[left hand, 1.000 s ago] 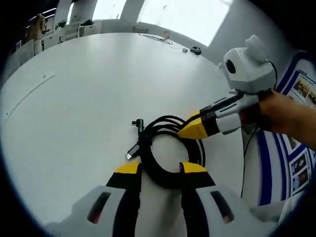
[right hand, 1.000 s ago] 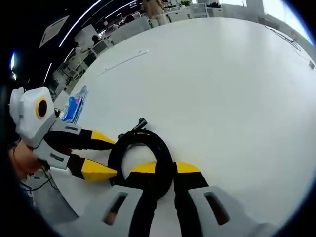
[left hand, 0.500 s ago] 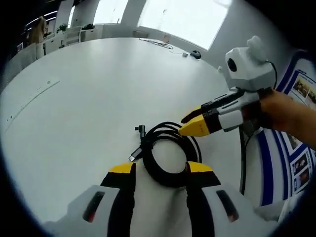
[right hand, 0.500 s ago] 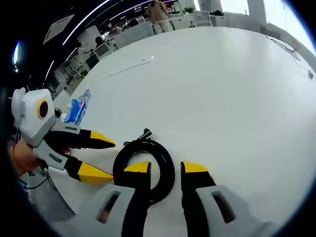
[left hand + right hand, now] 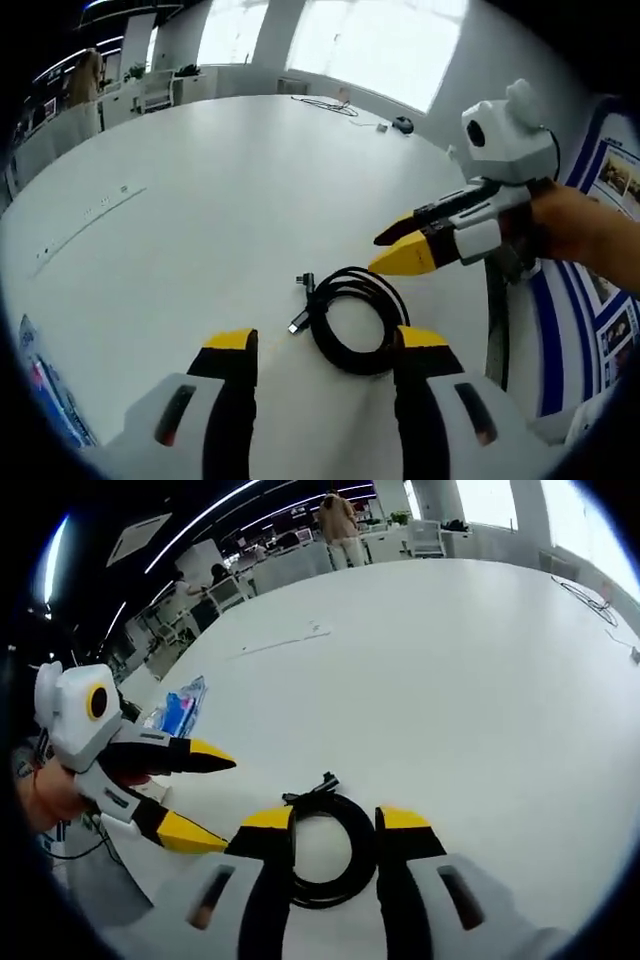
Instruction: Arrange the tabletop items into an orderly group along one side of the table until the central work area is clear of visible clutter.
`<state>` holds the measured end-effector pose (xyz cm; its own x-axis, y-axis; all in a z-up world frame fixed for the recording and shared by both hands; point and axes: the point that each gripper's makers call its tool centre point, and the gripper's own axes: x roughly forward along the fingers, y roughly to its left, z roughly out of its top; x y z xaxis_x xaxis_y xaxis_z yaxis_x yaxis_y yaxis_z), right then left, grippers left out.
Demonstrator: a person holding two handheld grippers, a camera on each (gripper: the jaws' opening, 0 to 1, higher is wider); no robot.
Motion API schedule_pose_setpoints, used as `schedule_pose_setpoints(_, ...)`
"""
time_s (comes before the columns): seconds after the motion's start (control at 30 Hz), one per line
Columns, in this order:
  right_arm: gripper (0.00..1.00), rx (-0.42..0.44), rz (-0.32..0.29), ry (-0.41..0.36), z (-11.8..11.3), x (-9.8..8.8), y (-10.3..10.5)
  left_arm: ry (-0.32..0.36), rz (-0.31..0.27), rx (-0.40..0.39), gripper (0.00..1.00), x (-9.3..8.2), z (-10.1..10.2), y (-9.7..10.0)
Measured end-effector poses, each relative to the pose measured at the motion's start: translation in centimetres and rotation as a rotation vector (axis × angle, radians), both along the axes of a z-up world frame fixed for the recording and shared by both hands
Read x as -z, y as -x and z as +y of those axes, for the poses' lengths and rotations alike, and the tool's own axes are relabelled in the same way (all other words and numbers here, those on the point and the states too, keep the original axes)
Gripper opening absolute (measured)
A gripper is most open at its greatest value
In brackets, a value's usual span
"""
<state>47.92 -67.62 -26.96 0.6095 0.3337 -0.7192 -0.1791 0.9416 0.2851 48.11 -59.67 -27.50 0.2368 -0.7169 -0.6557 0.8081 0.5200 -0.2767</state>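
Note:
A black cable [image 5: 326, 335], wound into a coil with its plug ends sticking out, lies flat on the white table [image 5: 220, 180]. My left gripper [image 5: 325, 342] hangs open just short of the coil, touching nothing. From the right, my right gripper [image 5: 385, 252] comes in open, its yellow tips just above the coil's far side. In the right gripper view the same coil [image 5: 330, 802] lies between the spread jaws of my right gripper [image 5: 335, 820], not clamped. My left gripper [image 5: 220, 802] stands wide open to its left.
A blue packet [image 5: 175, 708] lies near the table edge, also at the lower left [image 5: 40, 385]. A thin white strip [image 5: 285, 640] sits further out. A mouse [image 5: 400, 125] and loose wires [image 5: 325, 105] lie at the far edge. People and chairs stand beyond.
My right gripper, shut on the cable a second ago, has opened and let it go. Both grippers have drawn back a little; the coil stays on the table.

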Motion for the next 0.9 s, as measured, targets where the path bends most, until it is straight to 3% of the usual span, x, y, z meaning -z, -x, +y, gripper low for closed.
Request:
schedule_pose_setpoints(0.47, 0.33, -0.045, -0.073, -0.002, 2.3, -3.6, -1.0, 0.031, -0.054, -0.047, 0.61, -3.5, 2.9, -0.6)
schedule_pose_setpoints(0.9, 0.34, -0.088, -0.107, -0.022, 6.3, -5.5, -1.3, 0.041, -0.101, -0.092, 0.62, -6.1, 7.1, -0.6)
